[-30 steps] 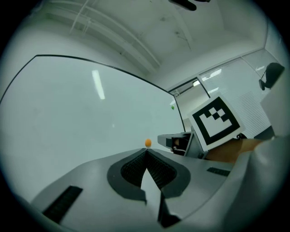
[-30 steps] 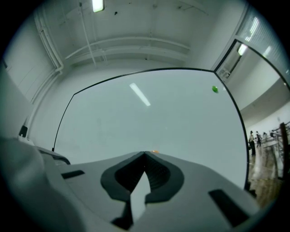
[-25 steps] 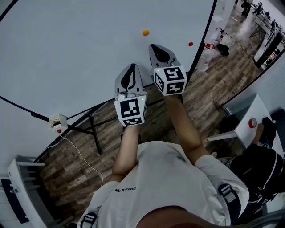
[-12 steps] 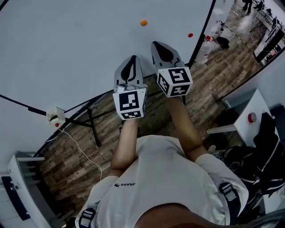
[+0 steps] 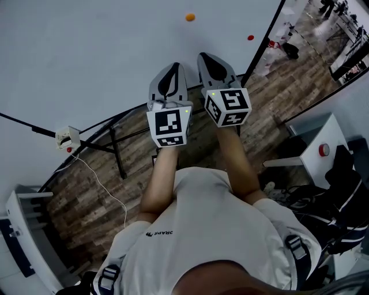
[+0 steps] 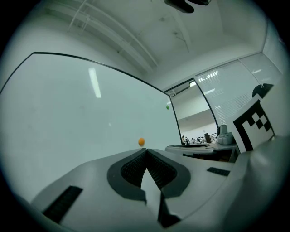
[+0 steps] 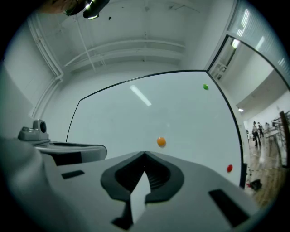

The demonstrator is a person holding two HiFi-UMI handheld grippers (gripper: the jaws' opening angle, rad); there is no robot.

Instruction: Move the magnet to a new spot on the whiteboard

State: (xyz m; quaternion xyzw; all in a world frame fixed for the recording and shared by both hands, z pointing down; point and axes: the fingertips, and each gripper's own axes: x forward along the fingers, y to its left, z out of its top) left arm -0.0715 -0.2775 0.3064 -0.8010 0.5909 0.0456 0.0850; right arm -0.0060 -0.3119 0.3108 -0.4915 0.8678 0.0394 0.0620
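A small orange magnet (image 5: pixel 190 17) sticks to the whiteboard (image 5: pixel 86 52), ahead of both grippers and apart from them. It also shows in the left gripper view as an orange magnet (image 6: pixel 141 142) just above the jaw tips, and in the right gripper view as an orange magnet (image 7: pixel 161 142). My left gripper (image 5: pixel 173 67) and right gripper (image 5: pixel 206 56) are side by side in front of the board, both shut with nothing between the jaws. A red magnet (image 5: pixel 250 37) sits near the board's right edge, and a green magnet (image 7: pixel 205 87) is higher up.
The board's black stand legs (image 5: pixel 115 152) cross the wooden floor below. A white socket box (image 5: pixel 66 138) with a cable hangs at the left. At the right are a white table (image 5: pixel 314 147) with a red item and a black bag (image 5: pixel 346 190).
The left gripper has moved forward toward the board and now lies nearly level with the right one. Both stay shut. The orange magnet has not moved on the board.
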